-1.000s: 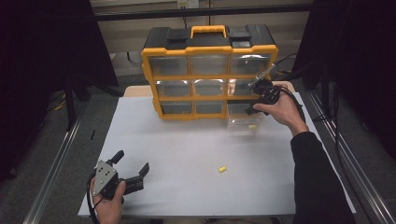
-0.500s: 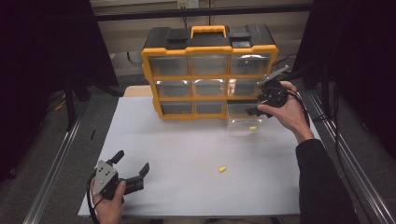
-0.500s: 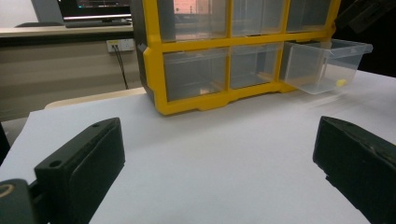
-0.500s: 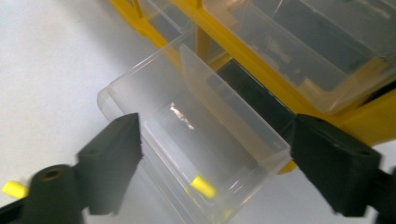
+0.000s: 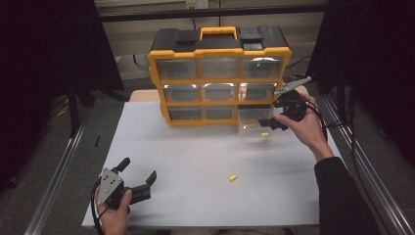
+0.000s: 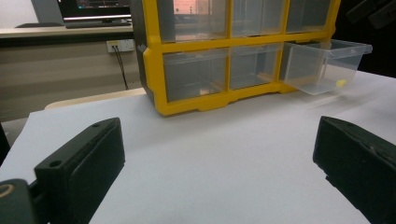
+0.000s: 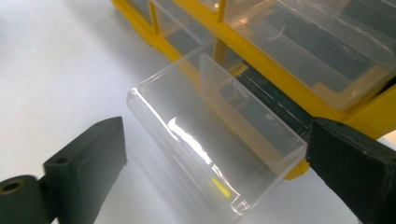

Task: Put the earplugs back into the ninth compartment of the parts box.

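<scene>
A yellow and black organizer (image 5: 220, 49) with clear drawers stands at the back of the table. Its bottom right drawer (image 5: 254, 128) is pulled out, with a small yellow piece (image 5: 265, 134) inside. In the right gripper view the drawer (image 7: 187, 121) and its yellow piece (image 7: 219, 186) lie just below the jaws. My right gripper (image 5: 280, 105) hovers by the drawer's right side; its jaws have just been opening and press on nothing. A second yellow piece (image 5: 233, 177) lies on the white table. My left gripper (image 5: 137, 176) rests open at the near left with nothing in it.
The white tabletop (image 5: 195, 156) has metal rails along its left and right sides. The left gripper view shows the organizer (image 6: 154, 70) and the pulled-out drawer (image 6: 322, 65) far ahead across bare table. Dark curtains hang on both sides.
My right hand has drawn back to the right from over the pulled-out drawer, and its jaws have spread apart. The left hand has kept still.
</scene>
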Tool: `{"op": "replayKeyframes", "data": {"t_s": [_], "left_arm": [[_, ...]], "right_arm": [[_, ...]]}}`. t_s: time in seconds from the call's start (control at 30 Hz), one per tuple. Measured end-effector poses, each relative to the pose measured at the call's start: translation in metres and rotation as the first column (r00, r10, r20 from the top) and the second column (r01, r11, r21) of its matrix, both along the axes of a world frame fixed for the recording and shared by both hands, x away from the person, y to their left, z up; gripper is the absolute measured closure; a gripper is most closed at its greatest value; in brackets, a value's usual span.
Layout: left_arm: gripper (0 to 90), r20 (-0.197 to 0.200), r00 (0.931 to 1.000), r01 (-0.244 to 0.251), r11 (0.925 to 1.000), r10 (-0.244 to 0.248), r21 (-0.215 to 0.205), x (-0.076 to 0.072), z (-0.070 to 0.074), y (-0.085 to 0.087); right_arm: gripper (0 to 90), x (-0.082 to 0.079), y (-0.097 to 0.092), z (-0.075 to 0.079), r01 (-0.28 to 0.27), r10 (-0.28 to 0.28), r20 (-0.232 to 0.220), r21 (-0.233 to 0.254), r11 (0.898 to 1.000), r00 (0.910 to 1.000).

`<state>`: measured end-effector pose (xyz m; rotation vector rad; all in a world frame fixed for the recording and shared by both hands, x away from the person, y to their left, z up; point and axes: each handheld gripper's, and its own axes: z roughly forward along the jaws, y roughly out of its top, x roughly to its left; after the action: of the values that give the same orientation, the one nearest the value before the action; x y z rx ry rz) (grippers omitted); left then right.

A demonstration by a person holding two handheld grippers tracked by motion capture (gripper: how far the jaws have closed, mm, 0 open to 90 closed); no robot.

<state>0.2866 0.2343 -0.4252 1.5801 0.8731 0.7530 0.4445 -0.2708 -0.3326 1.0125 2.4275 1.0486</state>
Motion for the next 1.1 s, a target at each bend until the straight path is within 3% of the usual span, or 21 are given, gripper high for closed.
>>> {"op": "replayKeyframes", "data": {"t_s": [0.43, 1.1], "left_arm": [[2.1, 0.002, 1.0000, 0.002, 1.0000, -0.002, -0.002, 0.000, 0.000, 0.000], [1.9, 0.001, 1.0000, -0.001, 1.0000, 0.001, 0.000, 0.001, 0.000, 0.001]], "right_arm": [[3.8, -0.025, 0.003, -0.004, -0.028, 0.024, 0.071, 0.054, 0.998, 0.9972], [3.5, -0.058, 0.009, -0.021, -0.086, 0.078, 0.094, 0.087, 0.992, 0.9925]]}}
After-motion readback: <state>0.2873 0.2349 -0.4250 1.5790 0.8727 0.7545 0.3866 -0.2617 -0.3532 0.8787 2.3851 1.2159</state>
